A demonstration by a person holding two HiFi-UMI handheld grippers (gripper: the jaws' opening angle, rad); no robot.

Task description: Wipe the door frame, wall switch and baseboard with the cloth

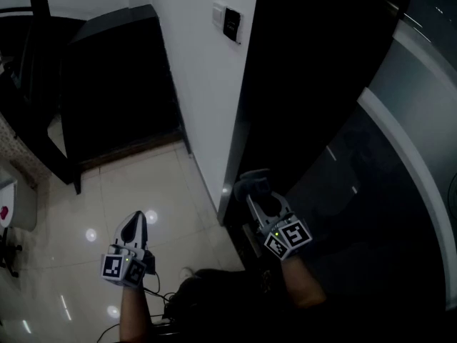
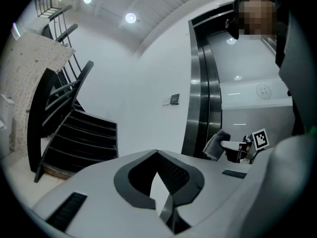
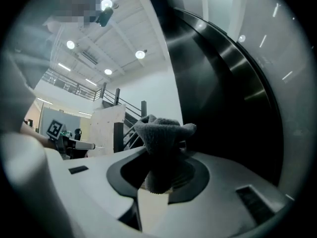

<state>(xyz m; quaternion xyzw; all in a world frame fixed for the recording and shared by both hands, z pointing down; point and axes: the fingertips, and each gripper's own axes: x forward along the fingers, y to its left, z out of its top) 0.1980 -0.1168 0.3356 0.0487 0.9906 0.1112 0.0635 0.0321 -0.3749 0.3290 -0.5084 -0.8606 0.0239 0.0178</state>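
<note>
At the foot of the dark metal door frame (image 1: 246,113), the right gripper's (image 1: 257,195) jaws pinch the bunched grey cloth (image 1: 250,181) just beside it, the left gripper's (image 1: 134,224) jaws sit closed and empty, so frame wiping looks underway, with the dark rectangular wall switch (image 1: 232,23) and the baseboard seemingly left.

Your free room lying over the tiled floor (image 1: 143,184) left of the door frame (image 1: 239,170), dark staircase (image 1: 118,84) blocking farther left.
</note>
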